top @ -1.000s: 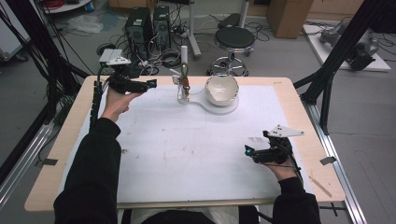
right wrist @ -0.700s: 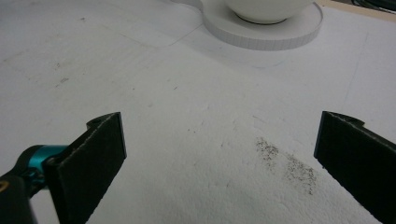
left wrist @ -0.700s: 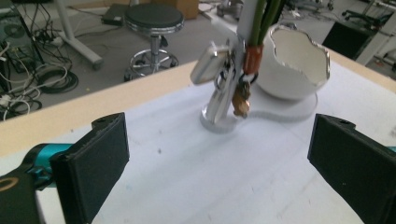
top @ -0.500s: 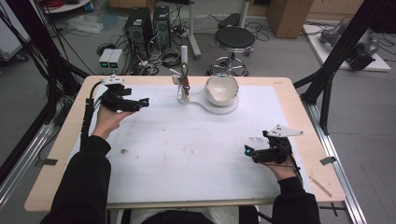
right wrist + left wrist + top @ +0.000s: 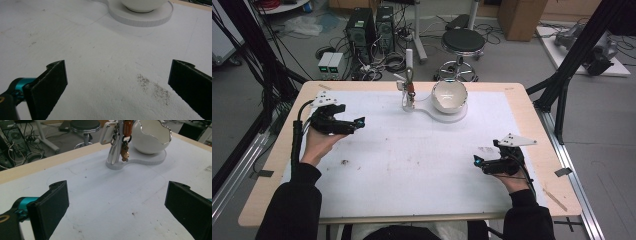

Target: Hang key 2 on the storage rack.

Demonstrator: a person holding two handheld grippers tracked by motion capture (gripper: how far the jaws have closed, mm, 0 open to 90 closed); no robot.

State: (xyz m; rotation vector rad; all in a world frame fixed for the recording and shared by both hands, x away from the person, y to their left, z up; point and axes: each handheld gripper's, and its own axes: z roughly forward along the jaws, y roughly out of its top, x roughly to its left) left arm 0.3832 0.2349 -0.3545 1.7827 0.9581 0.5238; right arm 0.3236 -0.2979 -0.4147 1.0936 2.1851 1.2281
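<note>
A white stand (image 5: 447,116) sits at the table's far middle, carrying a white bowl (image 5: 449,95) with a jagged rim and a post hung with keys (image 5: 410,89). The left gripper view looks at that bowl (image 5: 151,136) and the keys (image 5: 124,143) from the left. My left gripper (image 5: 360,122) hovers at the far left of the white mat, open, with nothing between its jaws (image 5: 117,206). My right gripper (image 5: 476,161) rests near the right front, also open and empty (image 5: 117,85), pointing left. The stand's round base (image 5: 141,15) lies ahead of it.
The white mat (image 5: 412,160) covers most of the wooden table (image 5: 542,125) and carries faint dark smudges (image 5: 153,87). Black frame struts (image 5: 562,95) rise at the right and left edges. A stool (image 5: 462,42) and computer boxes stand on the floor beyond.
My left gripper has drawn back from the far left corner toward the person and lower over the mat. The right gripper has stayed put.
</note>
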